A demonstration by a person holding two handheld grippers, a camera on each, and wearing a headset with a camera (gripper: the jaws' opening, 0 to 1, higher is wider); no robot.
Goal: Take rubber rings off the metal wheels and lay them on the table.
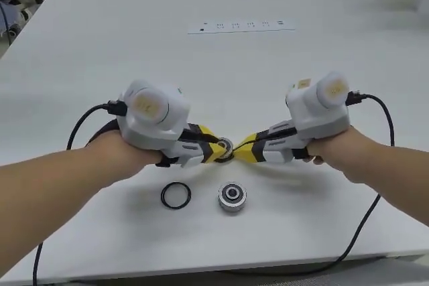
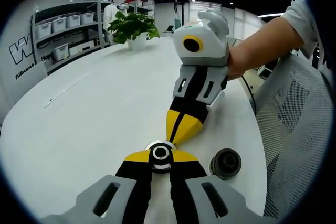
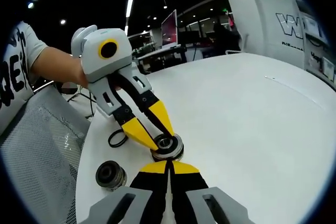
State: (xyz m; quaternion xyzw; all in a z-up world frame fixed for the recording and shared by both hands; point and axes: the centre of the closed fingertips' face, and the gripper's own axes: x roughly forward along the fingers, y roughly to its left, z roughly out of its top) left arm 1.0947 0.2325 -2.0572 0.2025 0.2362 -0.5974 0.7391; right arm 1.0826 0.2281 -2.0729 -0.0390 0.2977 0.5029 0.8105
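While L gripper (image 2: 159, 157) clamps wheel (image 3: 168, 144), R gripper (image 3: 168, 167) abuts.

A large "W" is painted on the wall (image 2: 22, 50) and on the pillar (image 3: 287, 23). The smaller lettering beneath is unreadable. A partial "GE" is printed on the shirt (image 3: 12, 77).

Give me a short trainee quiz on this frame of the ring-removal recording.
1. True or false: a rubber ring already lies loose on the table.
2. Whose fingers flank the wheel held between the grippers? A) left gripper B) right gripper C) neither
3. How many metal wheels are in the head view?
Key: 1 true; 2 A; 3 two, the held one and the free wheel.
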